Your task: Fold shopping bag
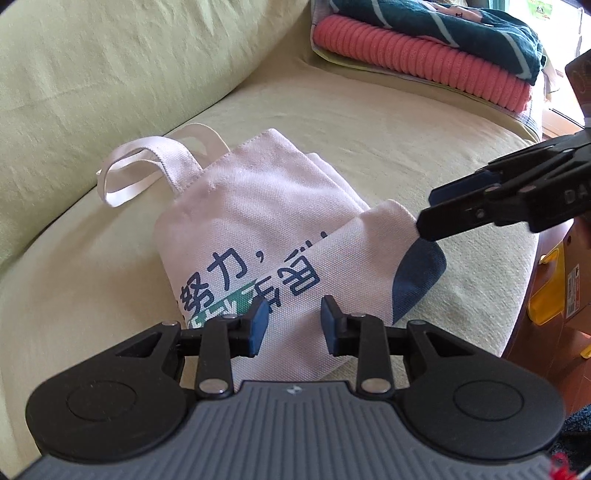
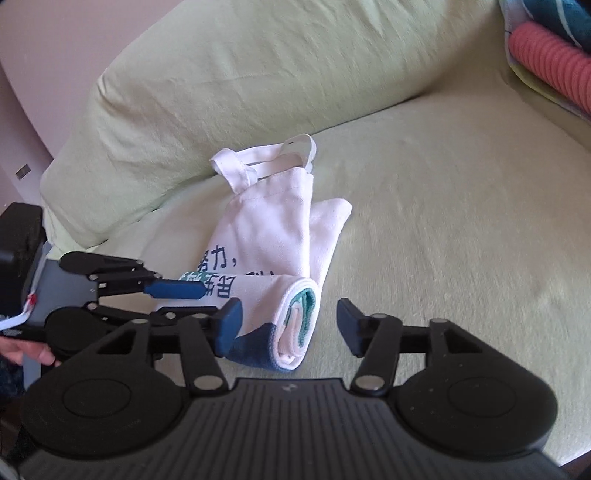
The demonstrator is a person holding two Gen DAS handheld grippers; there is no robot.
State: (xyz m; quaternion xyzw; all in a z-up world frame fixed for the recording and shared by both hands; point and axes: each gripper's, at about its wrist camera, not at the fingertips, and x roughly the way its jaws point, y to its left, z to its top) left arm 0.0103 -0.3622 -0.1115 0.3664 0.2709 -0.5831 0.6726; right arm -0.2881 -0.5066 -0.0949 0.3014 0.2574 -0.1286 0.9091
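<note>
Soft daylight is seen throughout, brightest at the far right of the left wrist view, where a window edge (image 1: 576, 33) is washed out. Shadows are faint. The sofa cushion (image 2: 258, 74) is bent by fisheye distortion, corners are darkened, and slight softness is noticed everywhere.

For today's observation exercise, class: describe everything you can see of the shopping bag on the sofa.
The shopping bag is white woven canvas with dark blue characters, a green mark and a navy corner patch. It lies partly folded on the pale green sofa seat, its lower end turned over the body in a loose roll. Two white strap handles point toward the back cushion. Neither gripper's jaws clamp it.
</note>
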